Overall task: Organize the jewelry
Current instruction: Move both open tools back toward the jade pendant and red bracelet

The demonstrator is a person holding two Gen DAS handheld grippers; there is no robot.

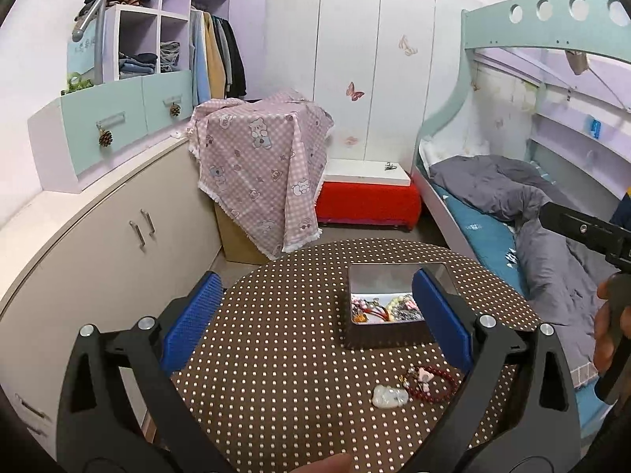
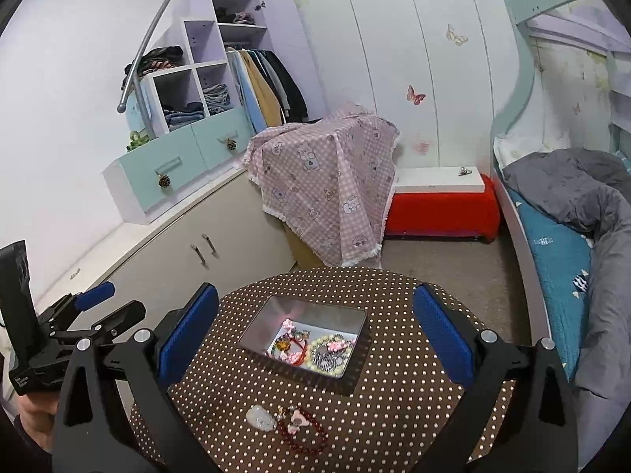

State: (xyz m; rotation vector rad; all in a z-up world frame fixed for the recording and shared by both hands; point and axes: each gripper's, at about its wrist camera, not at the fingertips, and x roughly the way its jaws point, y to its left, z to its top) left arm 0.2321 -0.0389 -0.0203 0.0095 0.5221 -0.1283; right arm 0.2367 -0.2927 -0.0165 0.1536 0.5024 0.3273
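Both grippers, left [image 1: 315, 315] and right [image 2: 315, 329], hover with fingers released over the table [image 2: 394, 414]. The red bead bracelet [image 2: 303, 435] lies near the tin box [image 2: 355, 378]; a careless pinch could drag the touching jade pendant [image 2: 261, 418].

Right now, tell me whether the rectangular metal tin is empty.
Not empty: the rectangular metal tin holds beaded bracelets; a red bead bracelet lies outside.

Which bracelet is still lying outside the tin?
The dark red beaded bracelet with the pink charm, lying on the dotted tablecloth beside a white pendant. The pale-bead bracelet already sits inside the tin.
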